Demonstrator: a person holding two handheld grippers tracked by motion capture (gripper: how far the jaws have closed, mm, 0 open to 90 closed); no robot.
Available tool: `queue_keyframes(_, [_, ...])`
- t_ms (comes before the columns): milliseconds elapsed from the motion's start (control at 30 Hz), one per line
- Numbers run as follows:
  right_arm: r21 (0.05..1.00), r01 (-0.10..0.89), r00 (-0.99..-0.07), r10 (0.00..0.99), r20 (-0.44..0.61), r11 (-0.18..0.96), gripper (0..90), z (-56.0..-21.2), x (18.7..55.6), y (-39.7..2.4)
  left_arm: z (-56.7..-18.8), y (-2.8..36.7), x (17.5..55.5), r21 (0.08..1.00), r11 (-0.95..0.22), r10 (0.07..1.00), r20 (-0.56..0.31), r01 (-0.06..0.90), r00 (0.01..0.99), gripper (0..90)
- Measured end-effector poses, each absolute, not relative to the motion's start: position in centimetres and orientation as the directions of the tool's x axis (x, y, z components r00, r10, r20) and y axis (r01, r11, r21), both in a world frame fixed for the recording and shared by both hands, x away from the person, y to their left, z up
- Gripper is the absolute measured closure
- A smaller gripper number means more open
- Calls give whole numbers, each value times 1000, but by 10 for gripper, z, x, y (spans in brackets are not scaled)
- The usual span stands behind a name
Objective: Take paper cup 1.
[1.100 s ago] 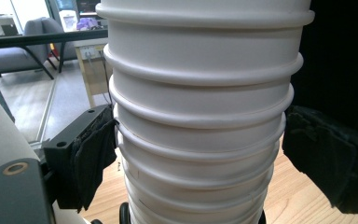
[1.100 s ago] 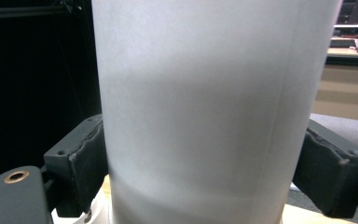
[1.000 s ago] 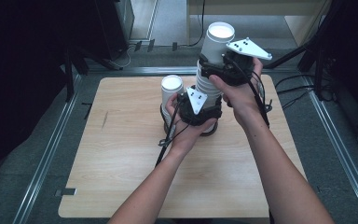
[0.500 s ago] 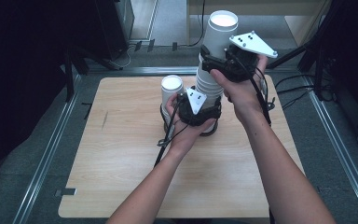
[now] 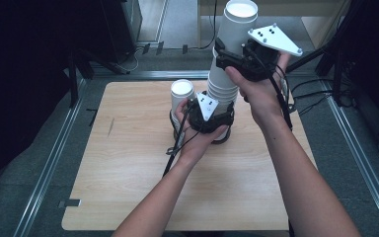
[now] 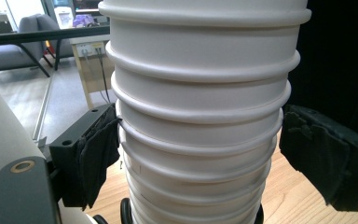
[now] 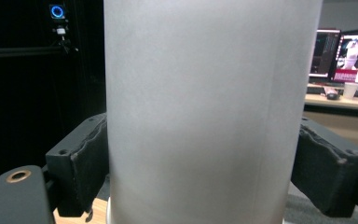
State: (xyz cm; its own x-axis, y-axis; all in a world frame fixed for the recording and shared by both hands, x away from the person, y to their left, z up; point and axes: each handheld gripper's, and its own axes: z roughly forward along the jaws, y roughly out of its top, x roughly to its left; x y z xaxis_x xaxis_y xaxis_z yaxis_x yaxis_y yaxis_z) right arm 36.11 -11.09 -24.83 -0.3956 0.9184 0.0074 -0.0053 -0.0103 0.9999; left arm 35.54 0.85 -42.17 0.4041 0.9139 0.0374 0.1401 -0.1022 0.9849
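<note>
A tall stack of white paper cups [image 5: 221, 94] stands at the back middle of the wooden table [image 5: 128, 163]. My left gripper [image 5: 220, 109] sits low on the stack [image 6: 200, 93]. Its jaws have just been closing, and both pads [image 6: 98, 158] now touch the cup walls. My right gripper [image 5: 231, 55] is shut on the top cup [image 5: 238, 27], held raised above the other cups. In the right gripper view this cup [image 7: 209, 93] sits between the two pads [image 7: 88, 158]. A single white cup [image 5: 182, 91] stands just left of the stack.
Metal rails [image 5: 54, 158] run along the table's left, right and back edges. Cables [image 5: 316, 84] lie at the back right, and dark stands [image 5: 79, 64] at the back left. The front half of the table is bare wood.
My right gripper has risen with the top cup, drawing it farther out of the stack. The left hand has stayed at the stack's lower part.
</note>
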Motion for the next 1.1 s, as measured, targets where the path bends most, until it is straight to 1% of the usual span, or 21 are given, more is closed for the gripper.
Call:
queue_keyframes(233, [999, -42, -400, 917, 5, -24, 132, -232, 352, -114, -422, 9, 355, 985, -103, 912, 37, 141, 408, 126])
queue_keyframes(700, [997, -71, -395, 918, 6, -37, 133, -219, 336, -128, -421, 10, 355, 984, -106, 912, 38, 145, 409, 129])
queue_keyframes(1100, [996, -79, -391, 920, 1, -35, 133, -226, 313, -141, -420, 10, 355, 983, -111, 912, 42, 146, 408, 131])
